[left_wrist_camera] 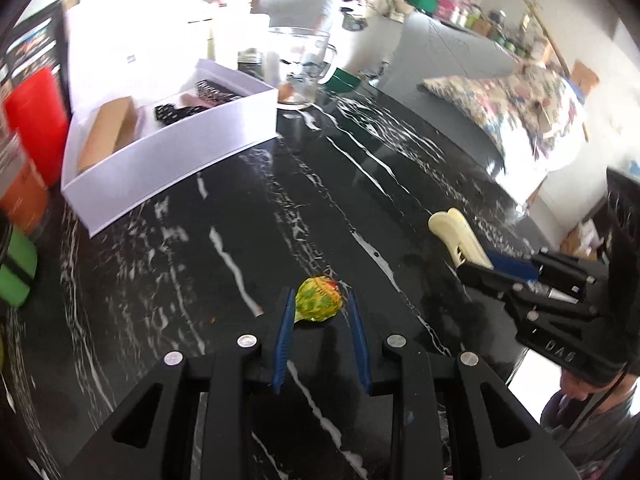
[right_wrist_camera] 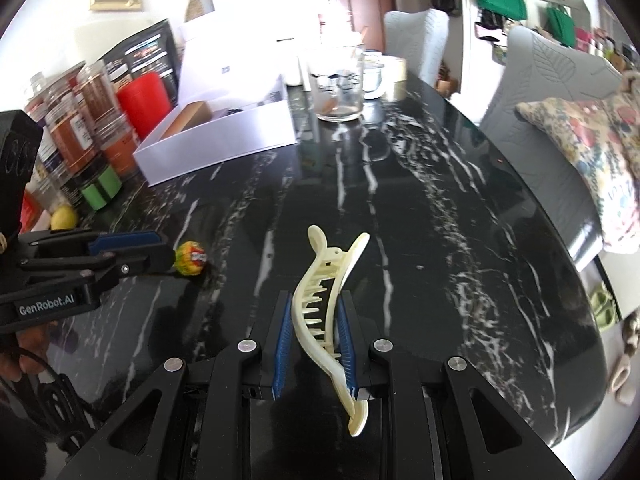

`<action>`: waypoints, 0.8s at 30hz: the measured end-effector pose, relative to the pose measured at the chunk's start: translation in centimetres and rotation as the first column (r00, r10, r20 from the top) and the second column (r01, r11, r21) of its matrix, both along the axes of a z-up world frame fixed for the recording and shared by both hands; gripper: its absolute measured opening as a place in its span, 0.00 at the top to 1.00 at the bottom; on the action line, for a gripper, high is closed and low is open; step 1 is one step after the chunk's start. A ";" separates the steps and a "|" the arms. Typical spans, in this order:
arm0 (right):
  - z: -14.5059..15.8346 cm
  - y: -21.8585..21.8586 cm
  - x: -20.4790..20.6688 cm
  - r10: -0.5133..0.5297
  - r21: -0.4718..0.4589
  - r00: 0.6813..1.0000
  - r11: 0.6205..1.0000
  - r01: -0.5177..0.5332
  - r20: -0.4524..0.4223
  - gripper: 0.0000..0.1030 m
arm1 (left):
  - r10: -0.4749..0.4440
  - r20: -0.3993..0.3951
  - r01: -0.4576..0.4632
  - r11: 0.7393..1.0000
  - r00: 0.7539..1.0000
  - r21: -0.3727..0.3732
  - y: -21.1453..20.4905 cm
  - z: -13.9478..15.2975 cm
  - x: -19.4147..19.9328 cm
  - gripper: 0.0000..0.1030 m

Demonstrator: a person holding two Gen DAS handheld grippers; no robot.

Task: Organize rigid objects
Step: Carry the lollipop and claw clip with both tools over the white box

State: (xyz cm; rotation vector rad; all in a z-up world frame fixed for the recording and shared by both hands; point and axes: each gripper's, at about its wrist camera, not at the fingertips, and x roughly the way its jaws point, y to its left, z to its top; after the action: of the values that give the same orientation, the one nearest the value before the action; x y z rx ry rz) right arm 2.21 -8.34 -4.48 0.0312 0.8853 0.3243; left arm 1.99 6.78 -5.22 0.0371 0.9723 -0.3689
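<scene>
My left gripper point(left_wrist_camera: 319, 305) is closed around a small round candy in a yellow, green and red wrapper point(left_wrist_camera: 319, 300), held just above the black marble table point(left_wrist_camera: 280, 208). The candy also shows in the right wrist view point(right_wrist_camera: 191, 258), at the tip of the left gripper point(right_wrist_camera: 170, 254). My right gripper point(right_wrist_camera: 313, 304) is shut on a cream hair claw clip point(right_wrist_camera: 320, 300), which sticks out forward past the fingertips. The clip point(left_wrist_camera: 456, 236) and the right gripper point(left_wrist_camera: 494, 270) show at the right of the left wrist view. An open white box point(left_wrist_camera: 168, 140) stands at the back left.
The box holds a brown carton point(left_wrist_camera: 108, 128) and dark patterned items point(left_wrist_camera: 180, 110). A glass jug point(right_wrist_camera: 340, 84) stands behind it. Jars and a red container point(right_wrist_camera: 144, 96) line the left edge, with a lemon point(right_wrist_camera: 64, 217). A floral cushion point(right_wrist_camera: 592, 148) lies on a chair at right.
</scene>
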 end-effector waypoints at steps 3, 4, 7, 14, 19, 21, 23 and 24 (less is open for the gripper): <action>-0.1 -0.5 0.0 -0.015 -0.002 1.000 1.000 0.015 -0.005 0.78 | -0.002 -0.027 0.002 1.000 1.000 0.016 -0.4 -0.6 0.5 0.74; -0.2 -0.6 0.0 -0.018 -0.003 1.000 1.000 0.018 -0.006 0.78 | 0.004 -0.040 -0.004 1.000 0.999 0.010 -0.3 -0.9 0.8 0.74; -0.2 -0.8 -0.1 -0.021 0.000 1.000 1.000 0.021 -0.005 0.78 | 0.010 -0.064 -0.012 0.999 0.998 -0.030 0.1 -1.4 1.3 0.74; -0.2 -0.9 -0.2 -0.021 0.002 1.000 1.000 0.021 -0.006 0.78 | -0.017 -0.064 0.017 1.000 0.998 -0.005 -0.5 -1.9 1.3 0.74; -0.3 -1.0 -0.3 -0.023 -0.002 1.000 1.000 0.023 -0.010 0.78 | -0.020 -0.037 0.020 1.000 0.999 -0.010 -0.9 -2.1 1.1 0.74; -0.3 -1.0 -0.3 -0.026 -0.002 1.000 1.000 0.026 -0.011 0.78 | -0.008 -0.040 0.007 1.000 0.999 -0.031 -0.7 -2.1 1.2 0.74; -0.4 -1.2 -0.3 -0.033 -0.002 0.999 0.999 0.033 -0.013 0.78 | 0.000 -0.040 -0.001 1.000 0.999 -0.027 -0.6 -2.0 1.1 0.74; -0.4 -1.3 -0.3 -0.036 -0.003 0.999 0.999 0.036 -0.014 0.78 | 0.002 -0.035 -0.003 1.000 0.999 -0.023 -0.5 -1.9 1.0 0.74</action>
State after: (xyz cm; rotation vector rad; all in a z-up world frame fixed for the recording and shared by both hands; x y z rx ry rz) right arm 1.90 -9.66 -4.88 0.0469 0.8980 0.2896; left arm 3.01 6.24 -7.08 0.0081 1.0028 -0.3797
